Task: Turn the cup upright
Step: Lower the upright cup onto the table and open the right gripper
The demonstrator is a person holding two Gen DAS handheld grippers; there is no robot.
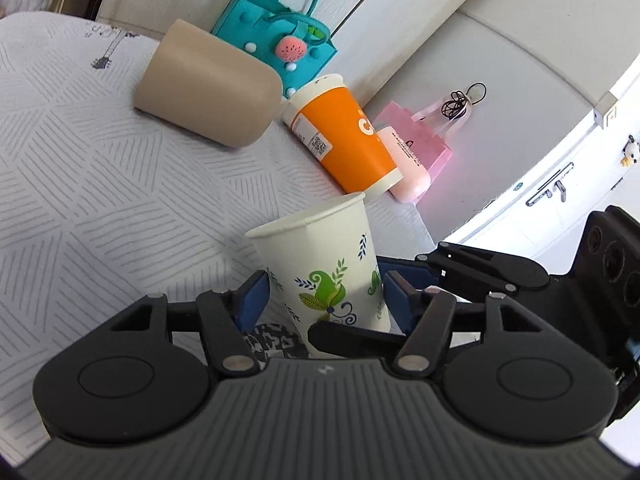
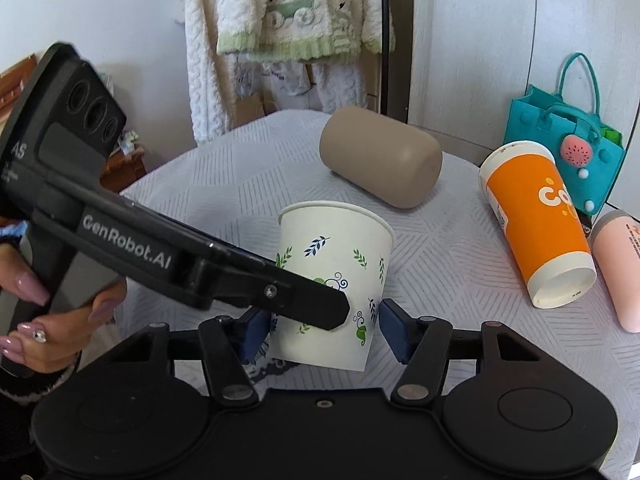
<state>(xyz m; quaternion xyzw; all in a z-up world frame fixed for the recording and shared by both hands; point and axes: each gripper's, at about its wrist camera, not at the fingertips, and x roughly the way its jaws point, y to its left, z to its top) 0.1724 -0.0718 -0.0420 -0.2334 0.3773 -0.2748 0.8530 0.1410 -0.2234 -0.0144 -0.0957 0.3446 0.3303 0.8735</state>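
Note:
A white paper cup with green and blue leaf prints (image 1: 324, 264) stands mouth up, slightly tilted, on the patterned table cover; it also shows in the right wrist view (image 2: 332, 276). My left gripper (image 1: 326, 292) has its blue pads on both sides of the cup's lower body, touching or nearly touching it. My right gripper (image 2: 320, 328) brackets the cup's base with a small gap beside the right pad. In the right wrist view the left gripper's black finger (image 2: 304, 304) crosses in front of the cup.
A beige cup (image 1: 208, 84) lies on its side behind, and an orange cup (image 1: 344, 136) lies on its side to the right. A pink bottle (image 1: 404, 164), a teal felt bag (image 1: 280, 36) and a pink bag (image 1: 424, 136) are beyond. The table edge runs along the right.

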